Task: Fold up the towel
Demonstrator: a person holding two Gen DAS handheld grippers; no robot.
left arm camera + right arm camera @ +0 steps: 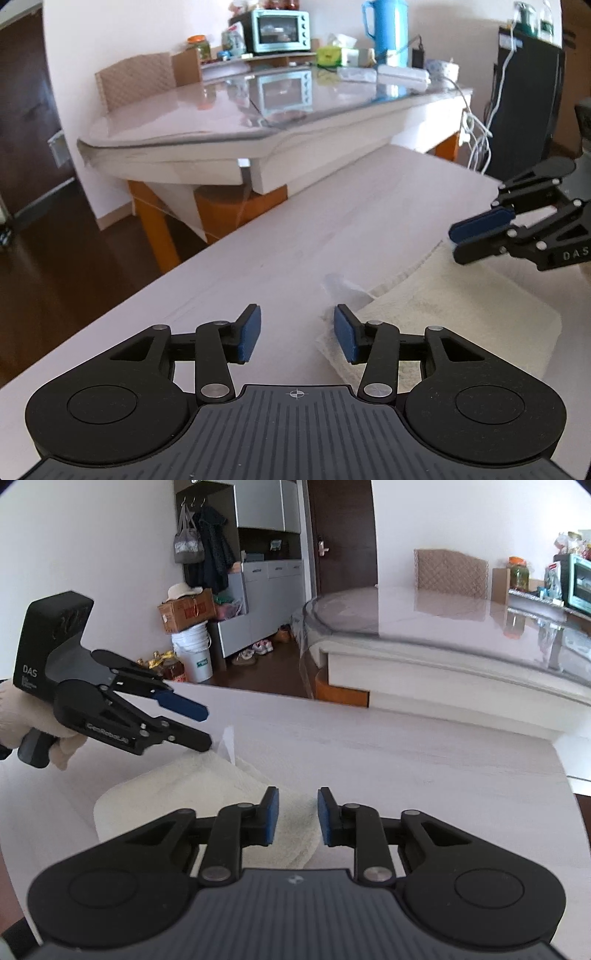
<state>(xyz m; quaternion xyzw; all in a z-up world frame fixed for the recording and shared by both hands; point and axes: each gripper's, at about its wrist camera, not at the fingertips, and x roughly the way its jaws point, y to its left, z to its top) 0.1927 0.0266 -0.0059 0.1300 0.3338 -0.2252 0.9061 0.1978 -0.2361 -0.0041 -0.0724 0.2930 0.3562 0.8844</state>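
A cream towel [461, 306] lies in layers on the white table [258, 258], with a thin translucent tag [340, 284] standing up at its near-left corner. My left gripper [297, 334] is open over bare table just left of that corner; its right pad [345, 334] is beside the towel's edge. In the right wrist view the left gripper [205, 725] has its lower finger [195, 740] at the towel [166, 786] next to the tag [229, 744]. My right gripper [298, 816] stands narrowly open above the towel's other end, with cloth showing in the gap and no pinch visible. From the left it shows as the right gripper [465, 238].
A glass-topped dining table [240, 110] stands beyond a strip of dark floor, carrying a toaster oven [280, 29] and a blue jug [388, 29]. A black cabinet [524, 99] with white cables is at the far right. A gloved hand [33, 716] holds the left gripper.
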